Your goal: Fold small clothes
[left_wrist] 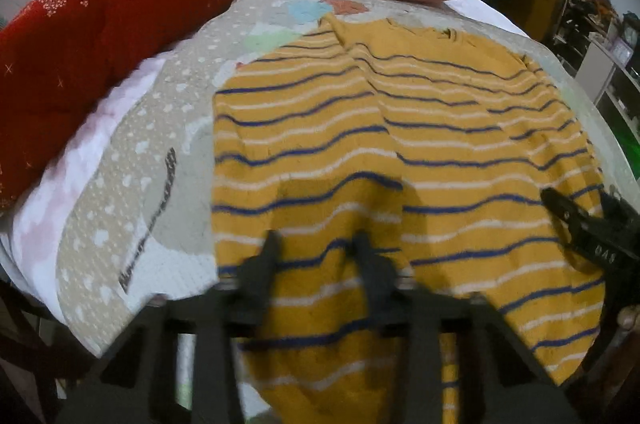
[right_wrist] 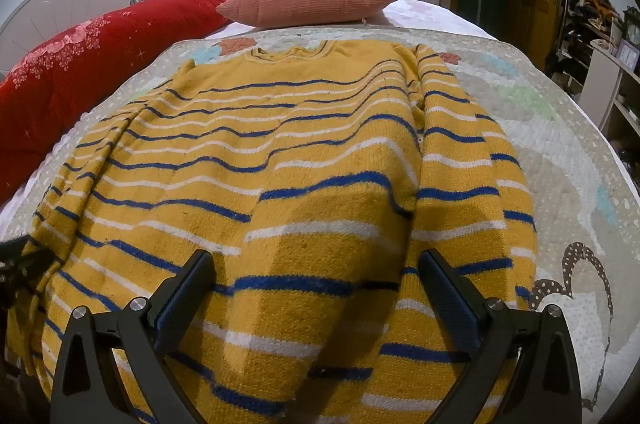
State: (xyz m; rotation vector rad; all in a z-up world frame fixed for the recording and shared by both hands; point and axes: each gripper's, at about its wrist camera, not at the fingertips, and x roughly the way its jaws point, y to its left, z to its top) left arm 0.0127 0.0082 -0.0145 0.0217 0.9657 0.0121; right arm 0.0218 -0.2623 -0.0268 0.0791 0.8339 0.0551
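only right view shows sweater [right_wrist: 280, 152] neckline; right gripper [right_wrist: 316, 284] wide, left gripper [left_wrist: 316, 248] narrower.

Both wrist views sit low and close over the sweater's [left_wrist: 400, 152] hem, facing the pink pillow [right_wrist: 308, 2], sharing the sweater.

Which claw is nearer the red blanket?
Left. The left claw hovers over the sweater's hem on the side facing the red blanket; the right claw is over the hem farther from it.
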